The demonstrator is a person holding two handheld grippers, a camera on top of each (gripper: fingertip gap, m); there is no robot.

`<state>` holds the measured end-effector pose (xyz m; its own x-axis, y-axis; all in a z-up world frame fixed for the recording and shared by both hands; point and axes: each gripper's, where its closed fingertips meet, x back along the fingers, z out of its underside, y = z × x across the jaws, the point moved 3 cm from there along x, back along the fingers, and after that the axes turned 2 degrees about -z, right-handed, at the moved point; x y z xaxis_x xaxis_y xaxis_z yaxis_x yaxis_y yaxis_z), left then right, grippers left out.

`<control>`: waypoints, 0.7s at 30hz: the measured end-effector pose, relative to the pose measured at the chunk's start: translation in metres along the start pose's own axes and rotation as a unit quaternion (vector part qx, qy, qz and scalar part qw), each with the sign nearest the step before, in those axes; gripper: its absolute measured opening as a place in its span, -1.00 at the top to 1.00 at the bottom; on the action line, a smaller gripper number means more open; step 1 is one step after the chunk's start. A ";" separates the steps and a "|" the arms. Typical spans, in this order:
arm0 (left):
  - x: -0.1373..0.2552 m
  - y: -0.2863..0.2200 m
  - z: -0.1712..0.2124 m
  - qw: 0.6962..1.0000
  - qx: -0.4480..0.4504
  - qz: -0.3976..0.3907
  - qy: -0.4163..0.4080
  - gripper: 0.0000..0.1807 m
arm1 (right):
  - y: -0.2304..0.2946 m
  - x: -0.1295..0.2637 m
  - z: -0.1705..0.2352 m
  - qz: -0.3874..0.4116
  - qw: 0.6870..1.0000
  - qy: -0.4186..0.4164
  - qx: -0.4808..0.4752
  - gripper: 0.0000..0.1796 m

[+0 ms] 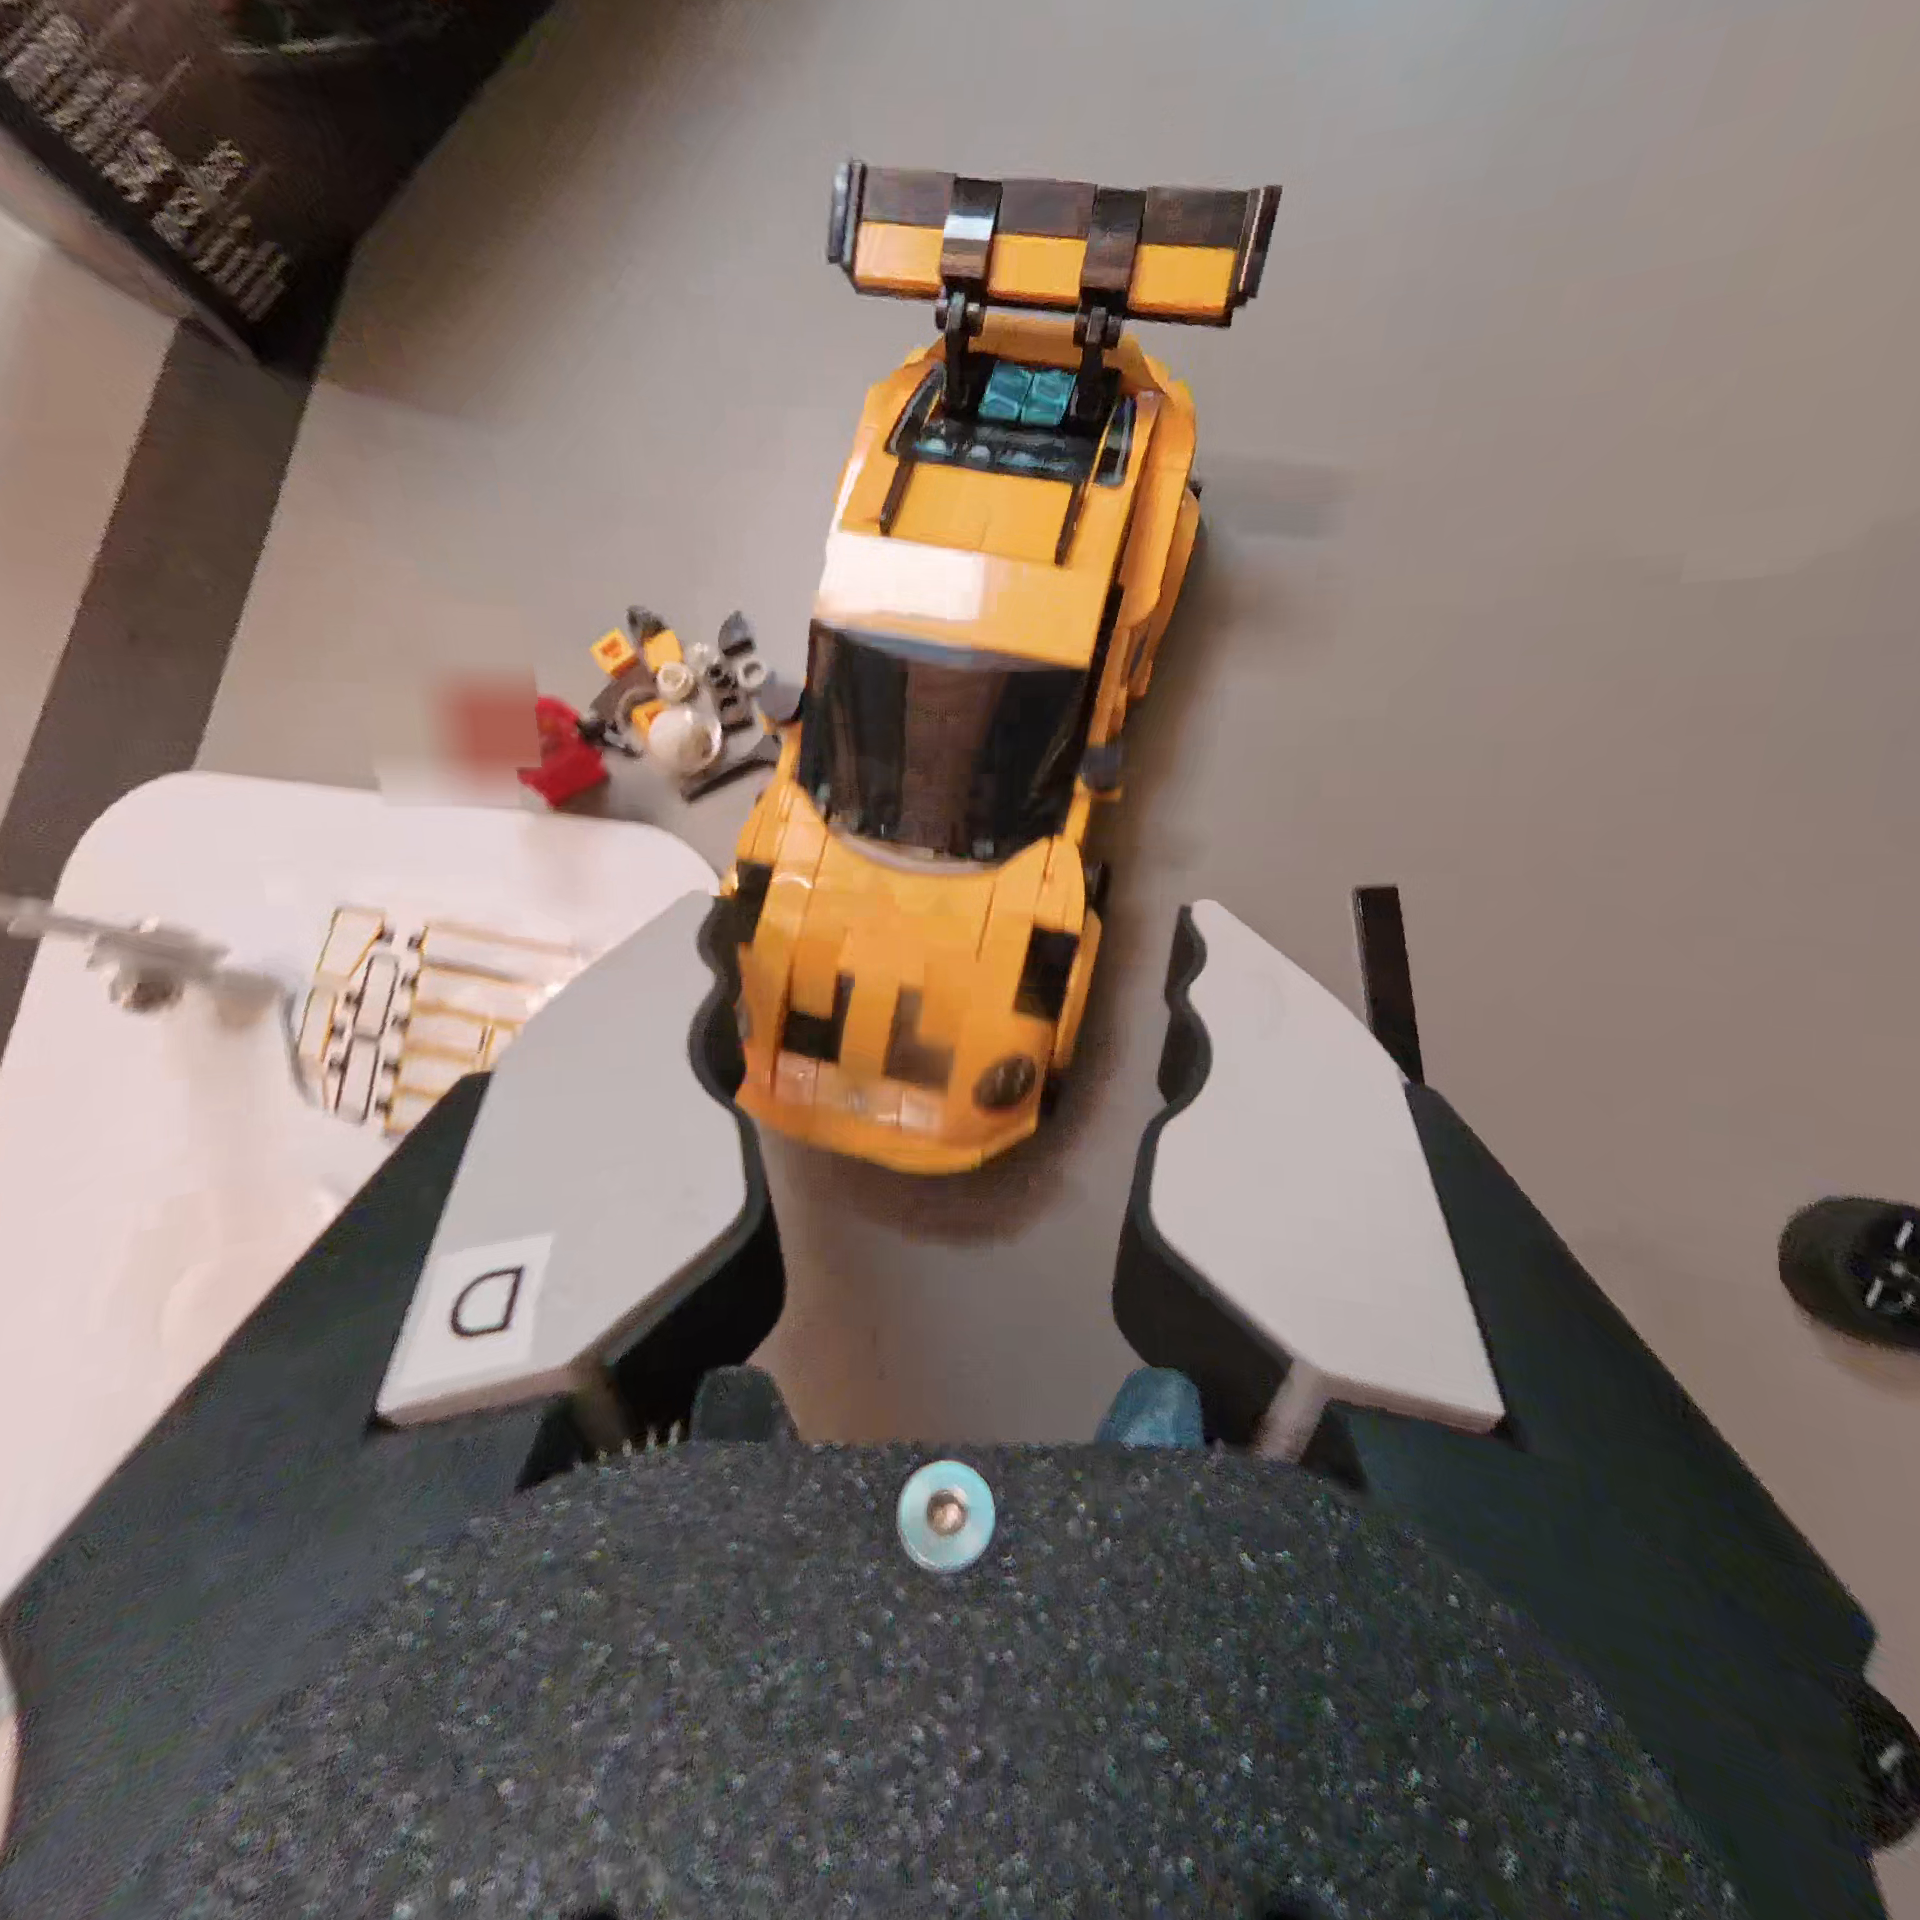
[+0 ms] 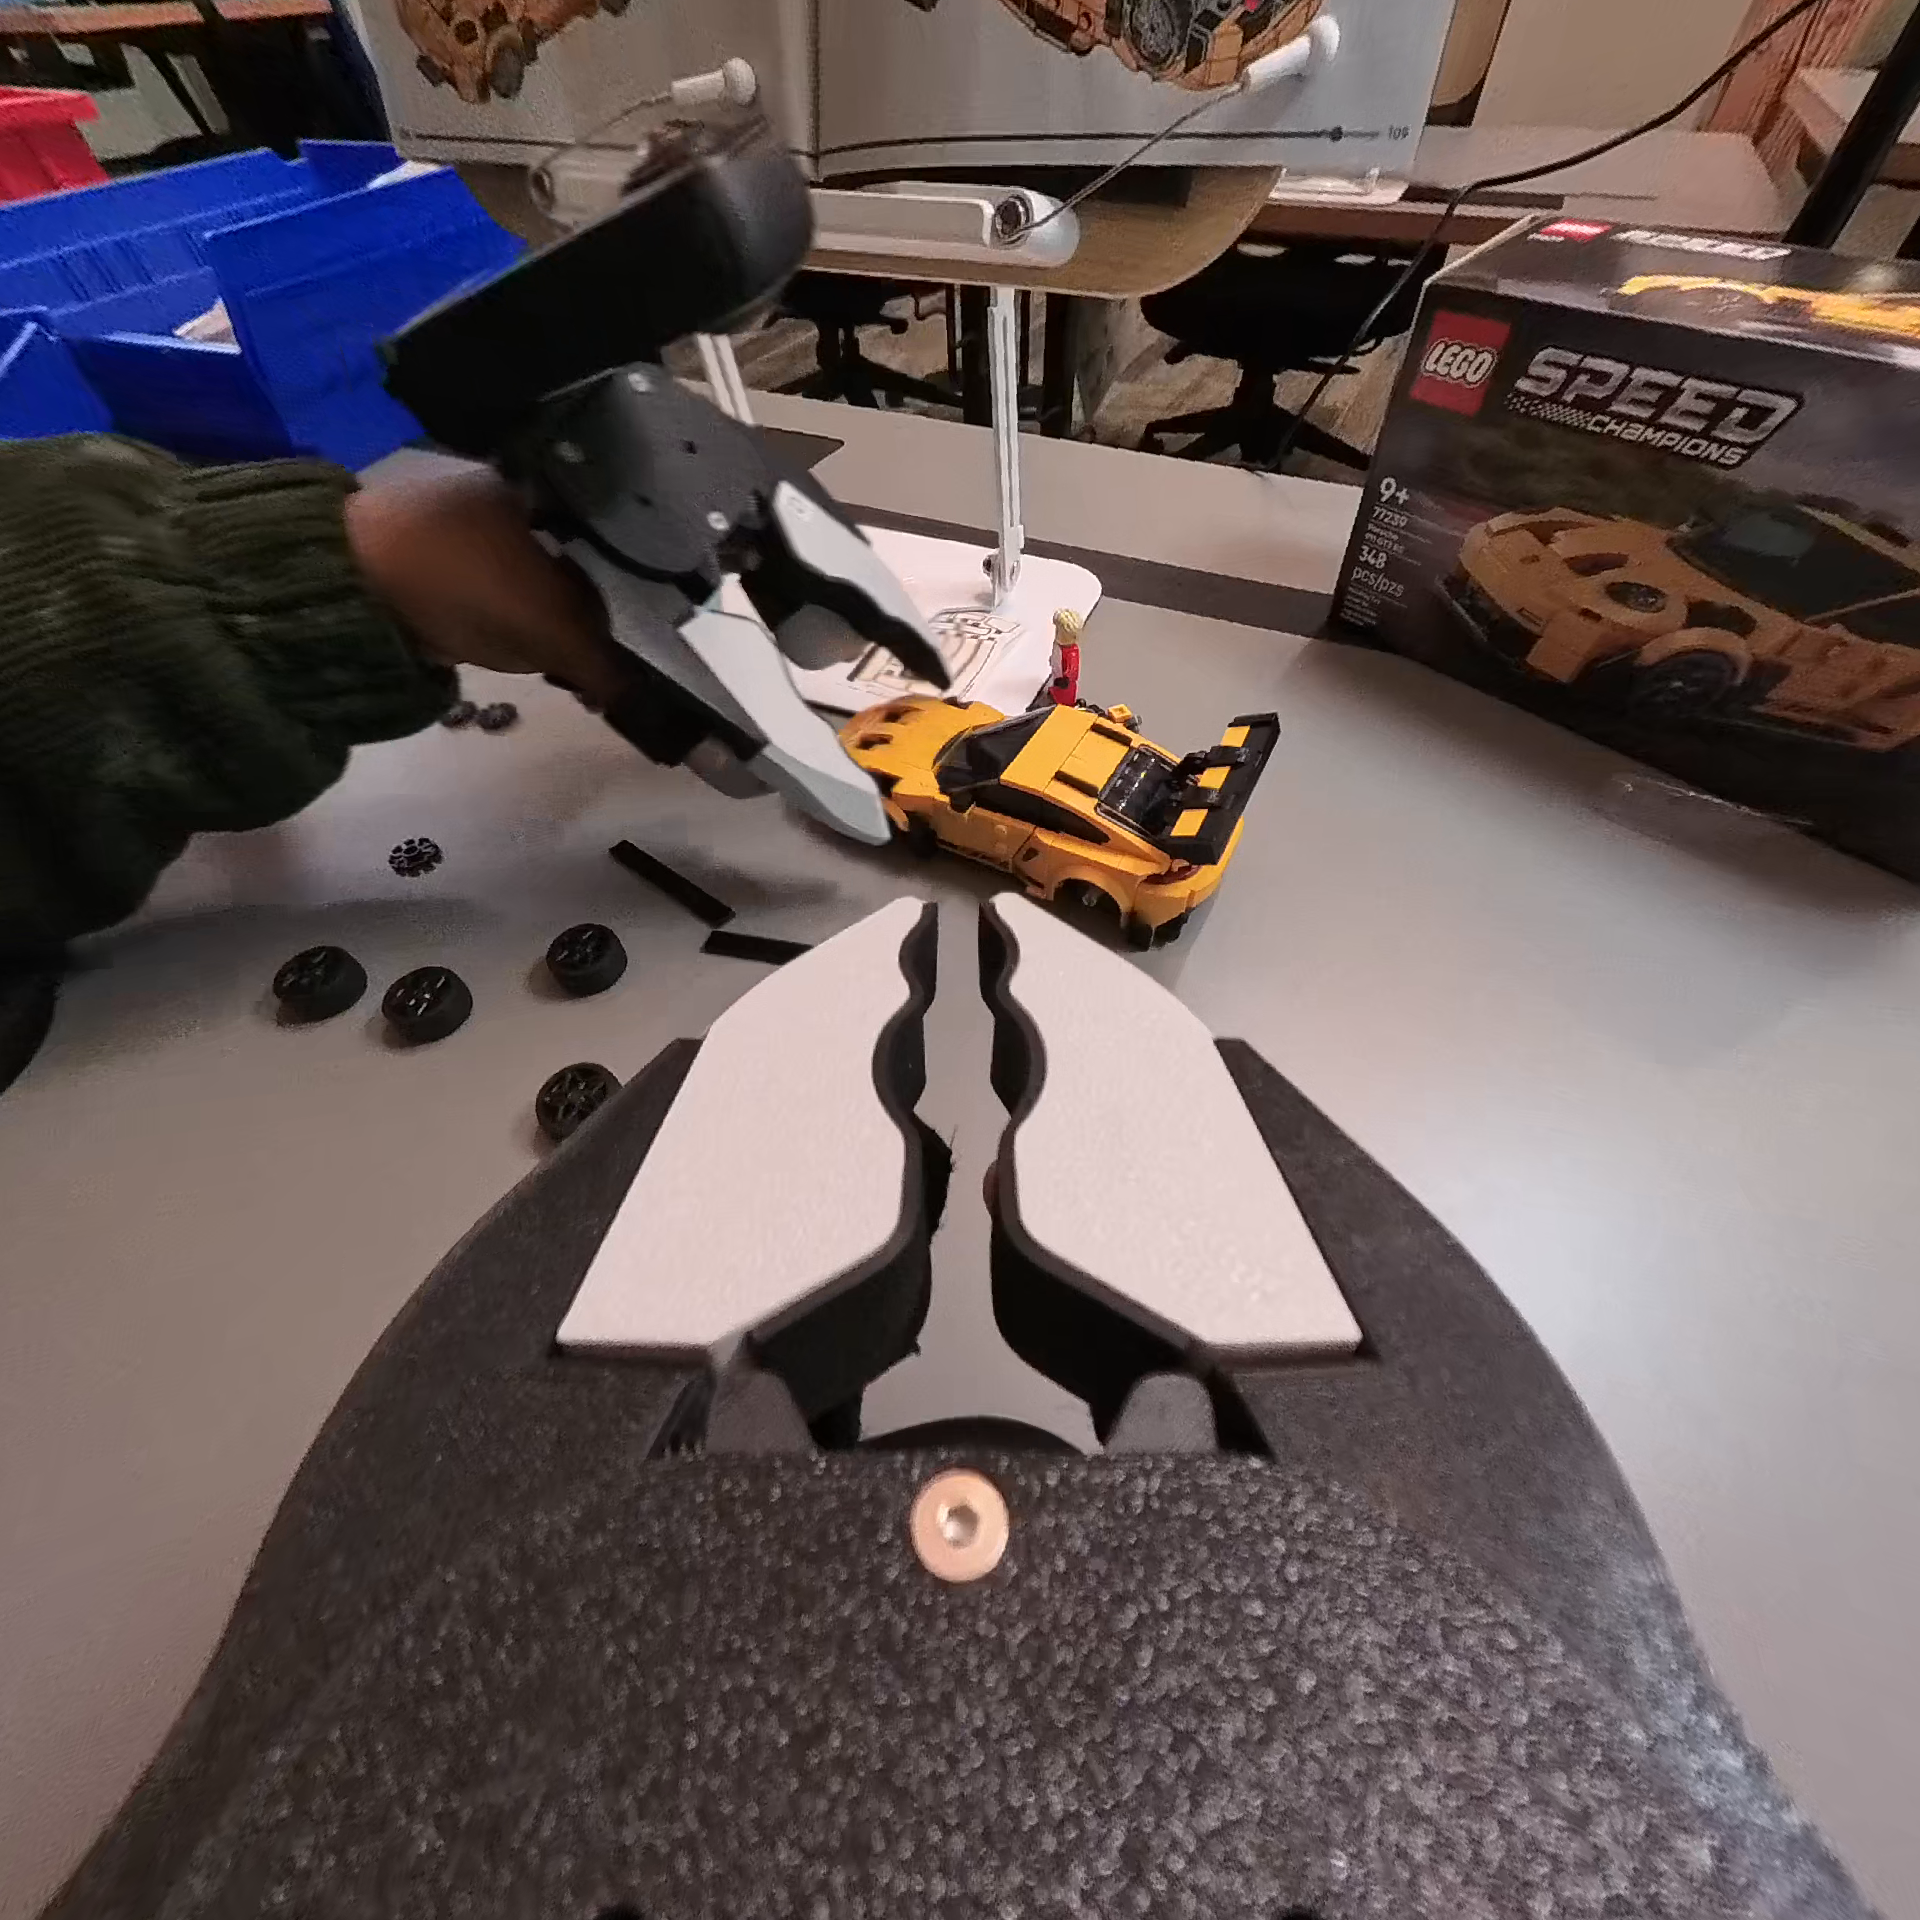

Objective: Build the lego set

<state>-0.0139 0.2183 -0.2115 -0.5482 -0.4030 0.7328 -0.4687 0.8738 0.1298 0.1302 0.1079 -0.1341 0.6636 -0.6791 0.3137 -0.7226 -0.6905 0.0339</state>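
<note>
A yellow lego car [image 1: 966, 727] with a black windscreen and a rear wing stands on the grey table; it also shows in the right wrist view [image 2: 1049, 800]. My left gripper [image 1: 951, 914] is open, its fingers on either side of the car's front end, apart from it. It shows in the right wrist view [image 2: 909, 753] angled down at the car's nose. My right gripper [image 2: 958, 914] is shut on a thin flat black piece [image 2: 971, 1351] and stays nearer than the car. Several loose black wheels [image 2: 426, 1003] lie to its left.
Two black strips [image 2: 670, 883] lie near the wheels. A red minifigure [image 2: 1065, 660] and small parts [image 1: 675, 696] sit beside the car. A white stand base [image 1: 208, 1195] bears a sticker sheet [image 1: 416, 1018]. The set's box [image 2: 1662, 520] stands at right, blue bins [image 2: 260, 281] at back left.
</note>
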 end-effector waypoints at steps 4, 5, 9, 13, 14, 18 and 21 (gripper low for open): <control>-0.020 0.000 -0.009 0.999 -0.035 0.025 0.031 0.07 | -0.003 0.002 0.005 0.002 1.000 0.004 -0.005 0.92; -0.022 0.000 -0.009 0.998 -0.046 0.027 0.040 0.08 | -0.005 0.002 0.006 0.002 1.000 0.005 -0.006 0.92; -0.026 0.002 -0.014 0.995 -0.078 0.019 0.059 0.25 | -0.008 0.002 0.008 -0.001 1.000 0.004 -0.012 0.92; -0.026 0.002 -0.015 0.993 -0.093 0.018 0.068 0.26 | -0.009 0.001 0.009 -0.004 1.000 0.000 -0.012 0.92; -0.026 0.002 -0.015 0.993 -0.092 0.019 0.068 0.26 | -0.009 0.001 0.010 -0.005 1.000 -0.001 -0.013 0.92; -0.024 0.001 -0.013 0.994 -0.079 0.027 0.071 0.26 | -0.008 0.002 0.009 -0.005 1.000 -0.007 -0.002 0.92; -0.020 -0.001 -0.011 0.995 -0.057 0.039 0.075 0.27 | -0.007 0.003 0.008 -0.001 1.000 -0.014 0.022 0.92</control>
<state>0.0050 0.2286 -0.2184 -0.4665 -0.2956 0.8337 -0.3435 0.9291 0.1372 0.1387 0.1092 -0.1409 0.6708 -0.6839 0.2868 -0.7124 -0.7017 -0.0071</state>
